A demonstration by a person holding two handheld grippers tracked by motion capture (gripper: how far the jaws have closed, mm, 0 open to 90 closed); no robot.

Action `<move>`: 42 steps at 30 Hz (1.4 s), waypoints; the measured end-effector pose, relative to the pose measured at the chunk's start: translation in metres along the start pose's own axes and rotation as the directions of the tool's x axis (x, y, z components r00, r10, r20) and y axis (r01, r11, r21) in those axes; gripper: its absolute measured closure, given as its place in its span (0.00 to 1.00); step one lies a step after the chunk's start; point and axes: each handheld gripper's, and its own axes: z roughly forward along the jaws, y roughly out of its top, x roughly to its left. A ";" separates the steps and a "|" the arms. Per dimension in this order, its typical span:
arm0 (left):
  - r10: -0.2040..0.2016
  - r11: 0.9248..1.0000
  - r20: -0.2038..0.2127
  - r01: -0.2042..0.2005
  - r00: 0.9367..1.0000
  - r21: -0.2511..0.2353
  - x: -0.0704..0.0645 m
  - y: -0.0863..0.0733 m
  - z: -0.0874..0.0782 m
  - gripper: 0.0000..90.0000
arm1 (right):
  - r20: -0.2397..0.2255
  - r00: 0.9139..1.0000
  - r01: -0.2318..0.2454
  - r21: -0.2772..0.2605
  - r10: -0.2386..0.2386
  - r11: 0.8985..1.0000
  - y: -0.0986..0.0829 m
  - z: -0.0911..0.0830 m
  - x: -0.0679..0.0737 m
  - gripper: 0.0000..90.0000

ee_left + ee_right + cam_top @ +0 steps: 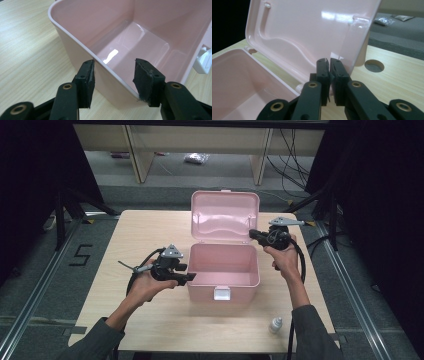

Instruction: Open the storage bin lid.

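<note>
Small bottle: a little white plastic bottle (276, 324) stands nearest the person, on the table's front right, well apart from the box and just beside the right sleeve.
Table: a pale wooden tabletop (150, 320), and the right gripper view picks up a round hole (374, 65) in the wood just past the lid's edge.
Box: here's the pink plastic storage box (223, 267), mid-table, open and empty, with a white latch (221, 293) on its front wall.
Left gripper: the black left gripper (189, 276) sits at the box's left wall; in its own view (113, 81) the jaws are spread, one pad outside the wall, the other inside, and the rim (75, 40) runs between them with a gap on each side.
Right gripper: the black right gripper (251, 234) is up at the lid's right edge; in its own view (329, 72) the jaws are pressed nearly together at the lid's lower edge, but whether they pinch it I cannot tell.
Lid: the pink hinged lid (225, 215) stands upright behind the box, inner face toward the person.
Writing: a black "5" (80, 255) is marked on the grey floor left of the table.
Beyond: wooden furniture legs (138, 152), a clear plastic bag (196, 158) on the floor, and dark cables (292, 167) far right.
</note>
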 end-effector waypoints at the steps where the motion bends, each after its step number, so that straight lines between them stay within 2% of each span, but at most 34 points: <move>1: -0.001 1.000 0.000 0.001 1.000 0.000 0.000 0.000 0.000 0.56 | -0.005 1.000 0.005 0.003 -0.005 1.000 0.000 0.002 -0.001 0.95; 2: -0.002 1.000 0.000 0.002 1.000 -0.001 0.000 0.000 0.000 0.56 | 0.009 1.000 0.017 0.002 -0.017 1.000 -0.001 0.003 -0.001 0.95; 3: -0.003 1.000 0.000 0.003 1.000 -0.001 0.000 0.000 0.000 0.56 | -0.003 1.000 0.010 0.015 -0.010 1.000 -0.001 0.003 -0.001 0.94; 4: -0.002 1.000 0.001 0.002 1.000 -0.001 0.000 0.000 0.000 0.56 | 0.012 1.000 0.028 0.013 -0.028 1.000 -0.001 0.004 -0.001 0.93; 5: -0.002 1.000 0.001 0.002 1.000 -0.001 0.000 0.000 0.000 0.56 | 0.014 1.000 0.001 0.020 -0.001 1.000 -0.001 0.004 0.001 0.92; 6: -0.002 1.000 0.002 0.002 1.000 0.000 0.000 0.000 0.000 0.56 | 0.014 1.000 0.002 0.027 -0.003 1.000 0.000 0.003 0.001 0.92; 7: -0.001 1.000 0.001 0.001 1.000 0.001 0.000 0.000 0.000 0.56 | 0.022 0.999 0.032 0.023 -0.033 0.999 0.000 0.002 -0.001 0.91; 8: -0.001 1.000 -0.001 0.001 1.000 0.001 0.000 0.000 0.000 0.56 | 0.012 1.000 0.009 0.029 -0.010 1.000 0.001 0.000 0.000 0.90; 9: -0.001 1.000 -0.002 0.001 1.000 0.002 0.000 0.001 0.000 0.56 | 0.018 0.999 0.030 0.018 -0.031 0.999 0.001 -0.002 -0.001 0.88; 10: -0.002 1.000 -0.004 0.002 1.000 0.003 0.000 0.001 0.000 0.56 | 0.021 1.000 0.013 0.021 -0.013 1.000 0.001 -0.003 0.000 0.87; 12: -0.001 1.000 0.003 0.001 1.000 0.004 0.000 0.001 0.000 0.56 | 0.007 1.000 0.014 0.023 -0.014 1.000 0.002 -0.007 0.000 0.85; 14: -0.005 1.000 -0.002 0.005 1.000 0.004 -0.002 0.001 0.000 0.55 | 0.012 1.000 -0.003 0.028 0.003 1.000 0.002 -0.011 0.002 0.83; 16: 0.002 1.000 0.011 -0.002 1.000 0.013 -0.003 0.001 0.001 0.53 | 0.023 0.999 0.025 0.035 -0.026 0.999 0.003 -0.015 0.002 0.81; 17: 0.003 1.000 0.009 -0.004 1.000 0.016 -0.003 0.001 0.001 0.53 | 0.027 1.000 0.013 0.021 -0.013 1.000 0.002 -0.015 0.004 0.80; 18: 0.000 1.000 0.009 0.000 1.000 0.014 -0.003 0.001 0.001 0.52 | 0.024 0.999 0.039 0.026 -0.040 0.999 0.003 -0.018 0.003 0.79; 19: 0.000 1.000 0.011 0.000 1.000 0.014 -0.003 0.001 0.001 0.52 | 0.026 1.000 0.014 0.036 -0.015 0.999 0.004 -0.021 0.006 0.78; 20: 0.000 1.000 0.012 0.000 1.000 0.015 -0.003 0.001 0.001 0.52 | 0.031 0.999 0.009 0.031 -0.010 0.999 0.004 -0.023 0.009 0.78; 21: -0.002 1.000 0.011 0.002 1.000 0.014 -0.003 0.001 0.001 0.52 | 0.038 0.998 0.044 0.030 -0.045 0.999 0.005 -0.025 0.008 0.77; 22: -0.001 1.000 0.011 0.001 1.000 0.014 -0.003 0.001 0.001 0.52 | 0.030 0.998 0.052 0.029 -0.052 0.998 0.006 -0.028 0.010 0.75; 23: -0.001 1.000 0.012 0.001 1.000 0.013 -0.003 0.001 0.001 0.52 | 0.040 0.997 0.067 0.043 -0.069 0.997 0.007 -0.032 0.011 0.74; 24: 0.000 1.000 0.009 0.000 1.000 0.013 -0.003 0.001 0.001 0.52 | 0.051 0.997 0.061 0.052 -0.064 0.997 0.007 -0.036 0.014 0.72; 25: 0.000 1.000 0.009 0.000 1.000 0.013 -0.003 0.001 0.001 0.52 | 0.079 0.994 0.075 0.056 -0.079 0.996 0.007 -0.039 0.016 0.70; 26: 0.002 1.000 0.009 -0.002 1.000 0.014 -0.003 0.001 0.001 0.52 | 0.088 0.994 0.061 0.059 -0.066 0.996 0.007 -0.042 0.019 0.70; 27: 0.000 1.000 0.007 0.000 1.000 0.013 -0.004 0.001 0.001 0.52 | 0.085 0.992 0.085 0.066 -0.091 0.994 0.007 -0.046 0.020 0.69; 28: -0.005 1.000 0.005 0.005 1.000 0.013 -0.004 0.001 0.001 0.52 | 0.082 0.994 0.063 0.072 -0.069 0.995 0.006 -0.049 0.024 0.68; 30: 0.000 1.000 0.004 0.000 1.000 0.013 -0.004 0.001 0.000 0.52 | 0.080 0.992 0.088 0.085 -0.095 0.992 0.004 -0.054 0.027 0.66; 32: 0.003 1.000 -0.002 -0.003 1.000 0.012 -0.005 0.001 0.000 0.52 | 0.088 0.993 0.065 0.105 -0.075 0.992 0.001 -0.060 0.033 0.63; 33: 0.007 1.000 -0.010 -0.007 1.000 0.010 -0.006 0.001 0.000 0.52 | 0.084 0.993 0.070 0.109 -0.079 0.992 -0.002 -0.063 0.034 0.61; 34: 0.008 1.000 -0.007 -0.007 1.000 0.011 -0.006 0.001 0.000 0.52 | 0.085 0.993 0.073 0.101 -0.082 0.992 -0.004 -0.065 0.034 0.59; 38: 0.005 1.000 0.001 -0.005 1.000 0.011 -0.007 0.001 -0.001 0.52 | 0.079 0.996 0.037 0.093 -0.044 0.995 -0.012 -0.077 0.035 0.55; 39: 0.007 1.000 -0.001 -0.007 1.000 0.010 -0.007 0.001 -0.001 0.52 | 0.085 0.995 0.046 0.092 -0.054 0.995 -0.013 -0.079 0.035 0.54; 42: 0.007 1.000 -0.004 -0.007 1.000 0.010 -0.007 0.001 -0.001 0.52 | 0.101 0.995 0.016 0.116 -0.027 0.993 -0.021 -0.090 0.036 0.50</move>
